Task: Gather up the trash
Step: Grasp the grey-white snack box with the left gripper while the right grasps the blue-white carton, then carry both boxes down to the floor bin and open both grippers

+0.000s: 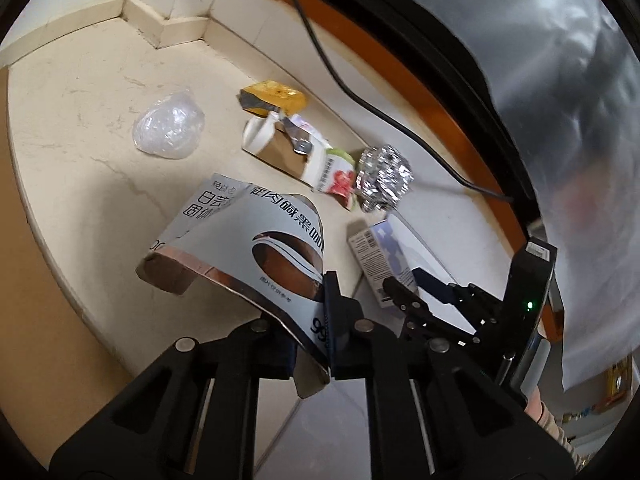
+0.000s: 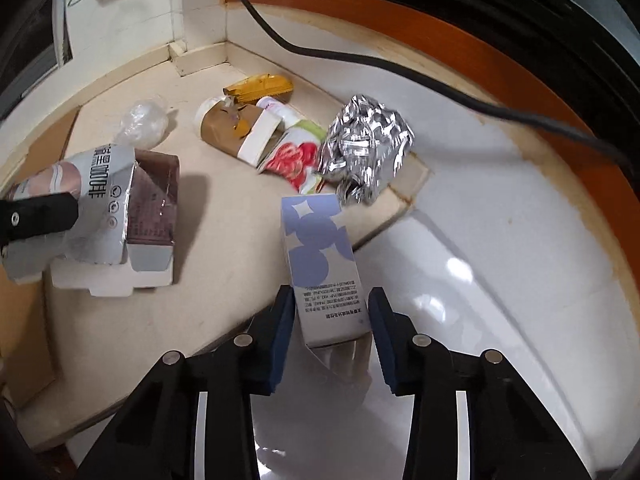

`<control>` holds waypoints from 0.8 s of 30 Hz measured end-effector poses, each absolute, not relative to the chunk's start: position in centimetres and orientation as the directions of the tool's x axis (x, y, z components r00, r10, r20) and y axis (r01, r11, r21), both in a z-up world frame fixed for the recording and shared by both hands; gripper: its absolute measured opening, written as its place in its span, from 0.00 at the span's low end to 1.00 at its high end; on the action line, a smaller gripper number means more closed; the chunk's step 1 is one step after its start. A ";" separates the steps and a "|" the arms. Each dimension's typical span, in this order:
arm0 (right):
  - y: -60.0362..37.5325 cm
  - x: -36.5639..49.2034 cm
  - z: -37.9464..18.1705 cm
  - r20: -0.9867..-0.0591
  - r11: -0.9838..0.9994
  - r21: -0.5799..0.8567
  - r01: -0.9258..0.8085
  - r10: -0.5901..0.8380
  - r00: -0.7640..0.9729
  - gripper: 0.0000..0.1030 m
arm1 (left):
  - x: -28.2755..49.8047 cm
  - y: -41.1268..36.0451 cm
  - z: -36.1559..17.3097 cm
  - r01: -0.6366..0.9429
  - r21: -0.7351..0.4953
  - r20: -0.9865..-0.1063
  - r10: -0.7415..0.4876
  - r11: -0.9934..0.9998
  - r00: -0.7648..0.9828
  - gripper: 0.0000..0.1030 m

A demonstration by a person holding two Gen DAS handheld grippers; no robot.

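The left gripper (image 1: 326,332) pinches the torn coffee carton (image 1: 256,236). The right gripper (image 2: 330,328) clasps the small blue box (image 2: 320,256). Best lift both straight up, clear of the foil ball (image 2: 366,148).

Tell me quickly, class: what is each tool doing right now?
Left tool: closed on the torn silver coffee box.
Right tool: closed on the blue-patterned small box.

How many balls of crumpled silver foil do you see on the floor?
1. The foil ball lies beside the strawberry carton, beyond the blue-and-white box. No other is in view, though the cartons could hide one.
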State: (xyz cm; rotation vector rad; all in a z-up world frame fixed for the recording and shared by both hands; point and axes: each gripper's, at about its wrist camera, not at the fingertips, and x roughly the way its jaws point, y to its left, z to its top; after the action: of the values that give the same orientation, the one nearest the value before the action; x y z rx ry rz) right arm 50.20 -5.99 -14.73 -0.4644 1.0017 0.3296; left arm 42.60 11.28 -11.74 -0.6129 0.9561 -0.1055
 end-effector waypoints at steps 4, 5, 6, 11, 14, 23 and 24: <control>-6.7 48.0 -13.8 -0.871 0.894 -0.153 -0.421 0.079 0.485 0.36 | 40.5 10.0 -10.3 -0.143 -0.519 -0.728 -0.349 0.843 0.590 0.07; -6.8 47.3 -13.5 -0.869 0.900 -0.140 -0.412 0.087 0.487 0.36 | 39.9 9.7 -10.0 -0.135 -0.517 -0.727 -0.350 0.845 0.591 0.07; -6.9 46.5 -13.1 -0.867 0.904 -0.131 -0.408 0.095 0.489 0.36 | 39.1 9.1 -9.5 -0.122 -0.514 -0.724 -0.353 0.849 0.593 0.07; -7.6 42.3 -11.4 -0.855 0.915 -0.094 -0.392 0.127 0.503 0.36 | 35.3 7.6 -7.1 -0.084 -0.497 -0.714 -0.352 0.863 0.605 0.07; -8.7 38.8 -9.8 -0.843 0.917 -0.079 -0.390 0.148 0.517 0.36 | 32.4 6.4 -5.9 -0.058 -0.487 -0.709 -0.355 0.872 0.610 0.07; -11.6 28.9 -6.8 -0.822 0.911 0.024 -0.411 0.252 0.510 0.36 | 23.0 3.0 -2.3 0.013 -0.384 -0.704 -0.303 0.923 0.642 0.07; -11.9 27.9 -6.5 -0.820 0.910 0.034 -0.413 0.262 0.509 0.35 | 21.9 2.6 -1.9 0.018 -0.365 -0.705 -0.289 0.931 0.648 0.07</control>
State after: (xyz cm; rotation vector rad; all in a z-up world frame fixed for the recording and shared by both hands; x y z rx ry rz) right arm 27.91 -11.93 -6.50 -0.1743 0.9545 0.4089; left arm 21.88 2.55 -1.93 -0.3424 0.8516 -0.1779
